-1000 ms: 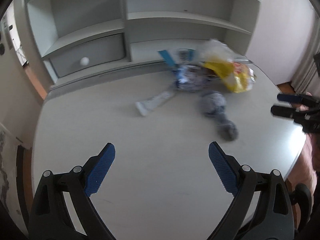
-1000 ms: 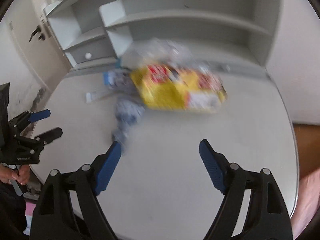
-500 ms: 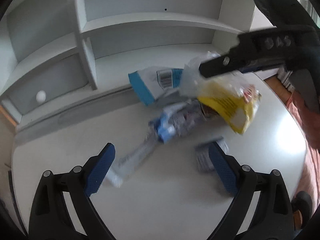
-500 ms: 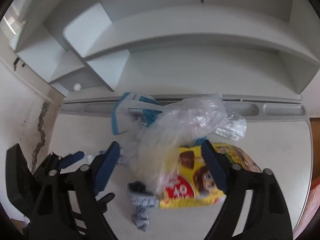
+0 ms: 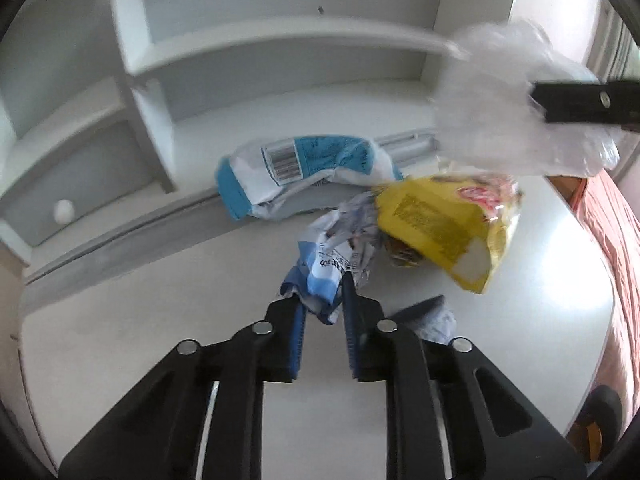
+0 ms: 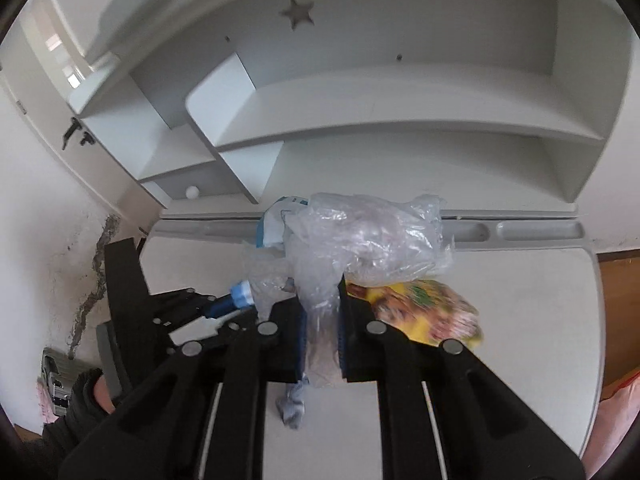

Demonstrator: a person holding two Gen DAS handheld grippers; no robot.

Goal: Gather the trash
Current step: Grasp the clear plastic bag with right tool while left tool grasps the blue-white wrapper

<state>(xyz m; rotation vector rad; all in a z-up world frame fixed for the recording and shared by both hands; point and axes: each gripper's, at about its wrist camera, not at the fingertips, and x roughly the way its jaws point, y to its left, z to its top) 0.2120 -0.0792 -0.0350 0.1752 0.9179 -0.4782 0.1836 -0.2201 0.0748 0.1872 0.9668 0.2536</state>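
- Two grippers: left gripper [image 5: 324,304], right gripper [image 6: 322,312].
- One clear plastic bag [image 6: 368,240].
- One yellow snack packet [image 5: 440,224].
- Two blue-and-white wrappers: crumpled wrapper [image 5: 332,256], barcode wrapper [image 5: 296,168].
- One grey wad [image 5: 432,316].
- One table [image 5: 160,320].

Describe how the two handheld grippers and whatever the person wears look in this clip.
Both the left gripper and the right gripper have black plastic linkage arms with silver pivot pins and blue ribbed pads. A dark sleeve shows behind the left one.

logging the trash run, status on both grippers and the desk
Left gripper shut on crumpled blue-and-white wrapper. Right gripper shut on clear plastic bag, lifted. Yellow snack bag remains on desk; nothing blocking.
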